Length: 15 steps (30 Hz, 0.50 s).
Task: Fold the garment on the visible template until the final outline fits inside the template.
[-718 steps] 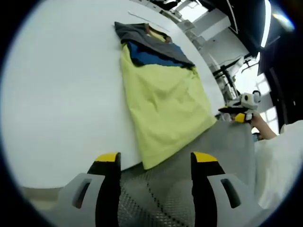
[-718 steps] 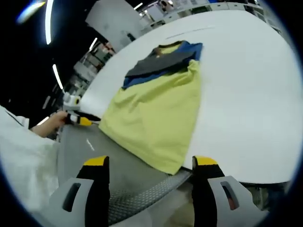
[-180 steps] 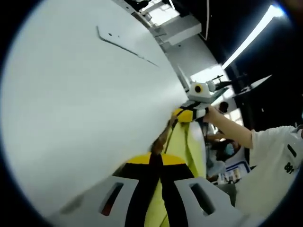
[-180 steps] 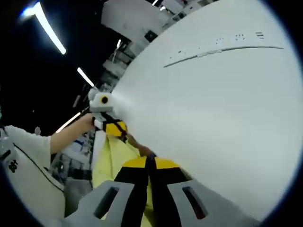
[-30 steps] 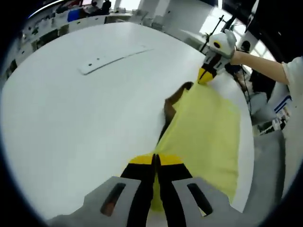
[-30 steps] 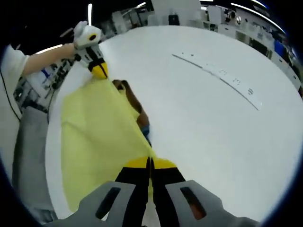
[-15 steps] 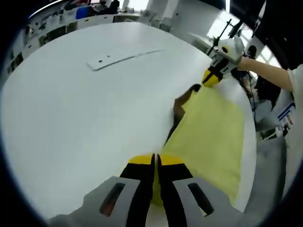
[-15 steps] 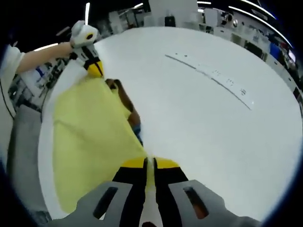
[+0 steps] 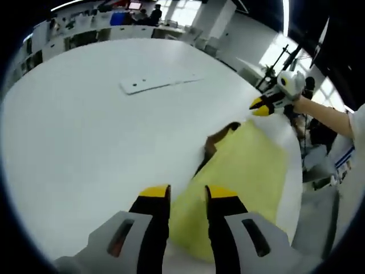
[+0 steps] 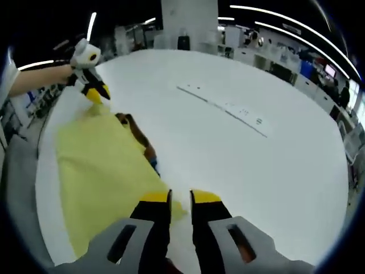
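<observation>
Fold step looks just laid: the yellow fabric garment (image 9: 239, 188) lies flat on the round white counter (image 9: 85, 142), near its edge on the person's side, with a dark brown and blue bit of collar or sleeve poking out along its inner edge. Left tool (image 9: 187, 197) has its jaws a narrow gap apart, holding nothing, hovering over the garment's near corner; seen from the right gripper view it sits at the garment's far corner (image 10: 94, 91), tips just off the cloth. Right tool (image 10: 180, 200) is likewise slightly parted and empty, at the garment's other near corner; in the left gripper view it hangs at the far corner (image 9: 263, 107), held by a hand. No template outline visible under the garment, so can't tell whether the fit is met. My read: the shape is a long rectangle, so the next move is probably to re-grip two corners of one short edge and fold across. A long flat white strip (image 10: 225, 108) with small marks lies well apart from the garment, toward the counter's middle; not in the way. Grey cloth (image 10: 14, 188) hangs past the counter edge beside the garment. Risk: garment sits close to the edge and could slide off on a pull.
</observation>
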Motion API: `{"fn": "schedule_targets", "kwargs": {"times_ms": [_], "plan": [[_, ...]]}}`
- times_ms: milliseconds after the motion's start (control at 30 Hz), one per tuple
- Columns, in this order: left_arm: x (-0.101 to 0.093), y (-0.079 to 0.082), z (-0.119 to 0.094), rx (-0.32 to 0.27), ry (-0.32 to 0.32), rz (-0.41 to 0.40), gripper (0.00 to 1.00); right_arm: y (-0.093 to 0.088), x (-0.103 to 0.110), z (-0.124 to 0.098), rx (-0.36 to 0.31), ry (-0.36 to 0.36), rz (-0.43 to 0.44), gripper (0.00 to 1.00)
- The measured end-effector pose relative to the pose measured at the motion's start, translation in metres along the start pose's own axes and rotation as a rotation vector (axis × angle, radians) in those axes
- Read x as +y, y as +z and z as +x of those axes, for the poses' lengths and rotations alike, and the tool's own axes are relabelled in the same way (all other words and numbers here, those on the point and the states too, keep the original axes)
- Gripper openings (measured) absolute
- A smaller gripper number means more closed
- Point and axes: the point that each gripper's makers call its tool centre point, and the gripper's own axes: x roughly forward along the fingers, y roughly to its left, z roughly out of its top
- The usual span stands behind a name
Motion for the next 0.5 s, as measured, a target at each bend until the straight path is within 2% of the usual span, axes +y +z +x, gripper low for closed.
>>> {"fn": "schedule_targets", "kwargs": {"times_ms": [233, 400, 500], "plan": [[-0.006, -0.004, -0.012, -0.026, 0.026, 0.005, 0.34, -0.008, 0.019, -0.015, -0.018, -0.003, 0.088, 0.24], [-0.013, -0.008, -0.021, -0.040, 0.027, 0.001, 0.38, -0.011, 0.035, -0.026, -0.029, 0.003, 0.138, 0.28], [-0.019, -0.010, -0.028, -0.048, 0.033, 0.002, 0.40, -0.009, 0.043, -0.033, -0.057, 0.010, 0.173, 0.30]]}}
